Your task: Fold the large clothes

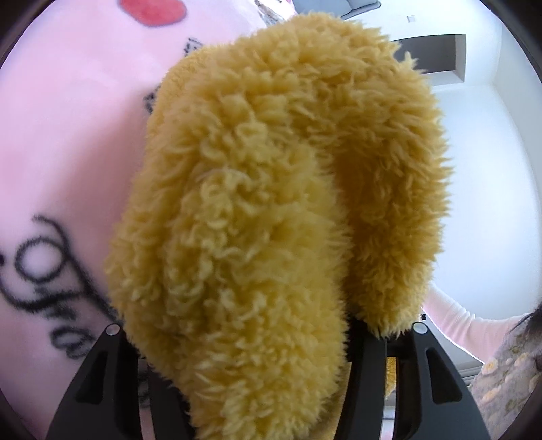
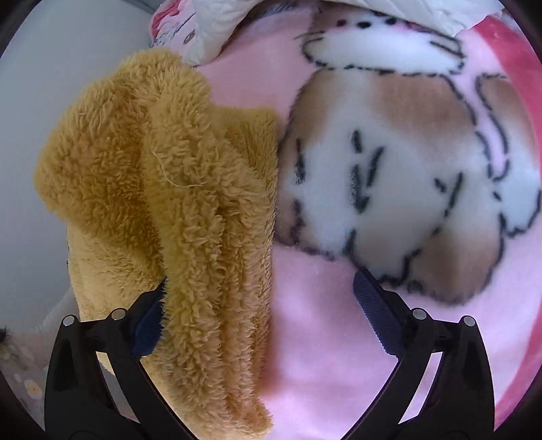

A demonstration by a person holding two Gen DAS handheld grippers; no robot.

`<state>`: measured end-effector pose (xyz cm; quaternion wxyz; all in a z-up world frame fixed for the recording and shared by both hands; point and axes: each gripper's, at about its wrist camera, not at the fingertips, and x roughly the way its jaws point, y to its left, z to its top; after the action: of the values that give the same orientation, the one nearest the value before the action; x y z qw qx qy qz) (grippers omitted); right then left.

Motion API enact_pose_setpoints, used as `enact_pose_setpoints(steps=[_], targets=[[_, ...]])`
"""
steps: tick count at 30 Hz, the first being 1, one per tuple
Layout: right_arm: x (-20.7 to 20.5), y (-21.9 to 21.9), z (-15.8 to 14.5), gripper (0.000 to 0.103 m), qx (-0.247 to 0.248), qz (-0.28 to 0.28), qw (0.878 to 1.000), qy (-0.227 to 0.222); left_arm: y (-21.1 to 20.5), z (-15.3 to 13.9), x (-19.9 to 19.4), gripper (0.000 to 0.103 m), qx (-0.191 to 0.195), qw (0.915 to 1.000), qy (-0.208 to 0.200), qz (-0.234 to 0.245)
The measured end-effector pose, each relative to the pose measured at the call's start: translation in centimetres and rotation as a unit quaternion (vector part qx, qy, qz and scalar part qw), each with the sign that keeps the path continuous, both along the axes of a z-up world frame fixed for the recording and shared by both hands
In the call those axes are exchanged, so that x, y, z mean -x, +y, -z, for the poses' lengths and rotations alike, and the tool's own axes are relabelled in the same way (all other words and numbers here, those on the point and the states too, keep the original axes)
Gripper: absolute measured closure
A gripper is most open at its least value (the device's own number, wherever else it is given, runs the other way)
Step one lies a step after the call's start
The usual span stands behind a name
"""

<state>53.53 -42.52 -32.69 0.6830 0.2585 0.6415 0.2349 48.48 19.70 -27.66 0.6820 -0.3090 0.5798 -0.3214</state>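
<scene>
A yellow fleece garment (image 1: 264,210) fills the middle of the left wrist view, bunched and lifted above the pink blanket (image 1: 67,152). My left gripper (image 1: 267,338) is shut on the fleece; the fabric hides its fingertips. In the right wrist view the same fleece garment (image 2: 176,203) hangs over the left finger (image 2: 149,325). My right gripper (image 2: 264,304) is wide open, its right finger (image 2: 376,311) bare above the pink blanket (image 2: 321,321). The fleece drapes across the gap without being clamped.
The pink blanket bears black script (image 1: 50,281) and a cartoon rabbit print (image 2: 389,162). A white pillow (image 2: 210,20) lies at the blanket's far end. A person's pink sleeve (image 1: 467,325) shows at the right. A white wall (image 1: 491,169) is behind.
</scene>
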Motion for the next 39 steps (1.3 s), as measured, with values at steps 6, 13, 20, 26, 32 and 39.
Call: enact_pose_setpoints(steps=[6, 13, 20, 26, 32, 39], targets=[[-1.2, 1.8, 1.5, 0.007, -0.064, -0.031, 0.997, 0.015, -0.4, 0.4, -0.6, 0.038, -0.008, 0.9997, 0.020, -0.007], [-2.2, 4.4, 2.3, 0.007, -0.110, -0.036, 0.992, 0.041, -1.4, 0.6, -2.2, 0.019, -0.006, 0.9992, 0.039, 0.008], [-3.4, 6.6, 3.1, 0.017, -0.132, -0.026, 0.990, 0.033, -2.5, 0.3, -3.5, 0.004, 0.004, 0.9988, 0.048, 0.008], [-2.0, 8.1, -0.3, 0.061, -0.067, -0.003, 0.998, 0.002, -2.2, -2.4, -2.7, 0.052, 0.017, 0.9998, 0.012, -0.005], [0.5, 10.2, -7.2, 0.066, -0.019, 0.002, 0.995, -0.093, -2.1, -8.3, -1.2, 0.062, 0.051, 0.9971, -0.049, -0.029], [1.8, 10.4, -13.9, 0.067, 0.007, 0.007, 0.988, -0.152, -2.6, -12.2, 0.9, 0.063, 0.058, 0.9920, -0.100, -0.050]])
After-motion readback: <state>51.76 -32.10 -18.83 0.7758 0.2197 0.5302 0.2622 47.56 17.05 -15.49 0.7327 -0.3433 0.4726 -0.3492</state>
